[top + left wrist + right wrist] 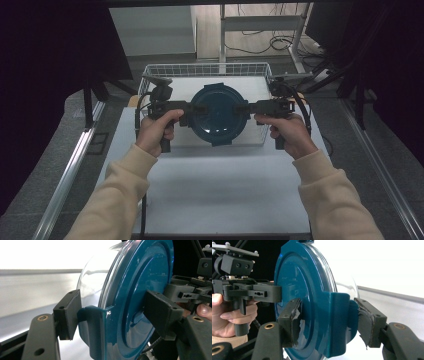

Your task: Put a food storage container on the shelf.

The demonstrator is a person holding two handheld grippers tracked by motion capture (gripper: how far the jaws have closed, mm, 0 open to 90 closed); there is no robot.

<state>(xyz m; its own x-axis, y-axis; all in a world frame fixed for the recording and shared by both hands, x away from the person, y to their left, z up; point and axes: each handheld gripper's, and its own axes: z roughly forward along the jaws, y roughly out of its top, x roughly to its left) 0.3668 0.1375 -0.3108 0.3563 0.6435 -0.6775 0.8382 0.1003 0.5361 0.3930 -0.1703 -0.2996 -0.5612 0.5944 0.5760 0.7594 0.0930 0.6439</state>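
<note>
Over the white desk point(220, 185), both hands are up: the left tool point(192, 108) pinches the teal lid point(217, 114) at its nine o'clock tab, the right tool point(245, 108) clamps three o'clock. Lid hangs between them, above the wire basket point(207, 70) beyond.

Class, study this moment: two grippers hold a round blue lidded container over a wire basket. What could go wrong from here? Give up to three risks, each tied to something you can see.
1. Each gripper clamps only a side latch tab: the left gripper and the right gripper pinch the blue container at opposite edges, so it might slip or swivel.
2. A worn pad on the right gripper looks torn, which may weaken grip.
3. Held over the wire basket, a drop could knock its rim.
</note>
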